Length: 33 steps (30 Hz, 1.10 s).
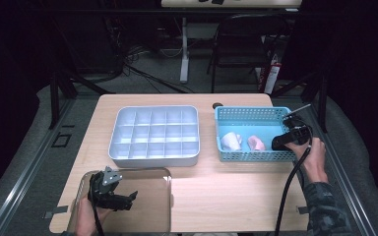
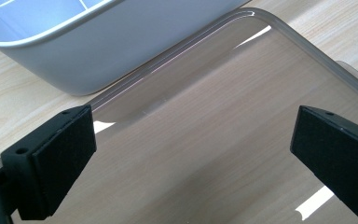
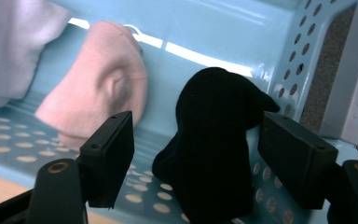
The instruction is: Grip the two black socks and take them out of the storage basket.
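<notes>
Right gripper (image 3: 196, 154) sits with its jaws apart around the black sock (image 3: 212, 144), not squeezing. It looks soft and light, so I'd pinch its fat middle.

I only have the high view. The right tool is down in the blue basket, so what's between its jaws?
Observer: A black fabric piece stands between the right tool's jaws. They are open, and the left pad is clear of it.
Operator: Is the left tool gripping that clear lid?
Observer: No. In the left gripper view the left tool has its jaws wide apart with nothing between the pads. The clear lid lies flat beyond them.
</notes>
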Available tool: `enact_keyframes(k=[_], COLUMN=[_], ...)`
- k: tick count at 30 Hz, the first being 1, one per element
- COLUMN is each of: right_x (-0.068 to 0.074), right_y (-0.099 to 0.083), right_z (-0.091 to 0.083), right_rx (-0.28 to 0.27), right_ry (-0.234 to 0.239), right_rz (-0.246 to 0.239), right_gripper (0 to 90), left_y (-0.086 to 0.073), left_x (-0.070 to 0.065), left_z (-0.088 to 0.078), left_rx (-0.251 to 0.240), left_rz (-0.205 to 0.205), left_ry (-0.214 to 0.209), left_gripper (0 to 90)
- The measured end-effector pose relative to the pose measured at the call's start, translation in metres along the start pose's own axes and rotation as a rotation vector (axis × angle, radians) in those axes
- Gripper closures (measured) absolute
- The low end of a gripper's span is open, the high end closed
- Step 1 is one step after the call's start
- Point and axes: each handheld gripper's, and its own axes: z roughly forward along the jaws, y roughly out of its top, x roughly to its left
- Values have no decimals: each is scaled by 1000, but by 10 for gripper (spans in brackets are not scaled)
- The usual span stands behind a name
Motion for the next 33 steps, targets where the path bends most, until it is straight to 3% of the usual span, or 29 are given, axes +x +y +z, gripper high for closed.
enact_keyframes(k=[12,19,33], right_x=[-7,-11,-9], right_y=[-5,-10,-15], right_z=[12,13,13], right_rx=[8,-27,-46], right_ry=[2,23,13], right_rz=[96,166,207], right_gripper=[379,458,613], left_y=[-1,-1,-1], left_x=[0,0,1], left_z=[0,0,-1], left_rx=[-2,-2,-3], left_rz=[1,1,0], left_ry=[8,12,15], left_gripper=[1,1,1])
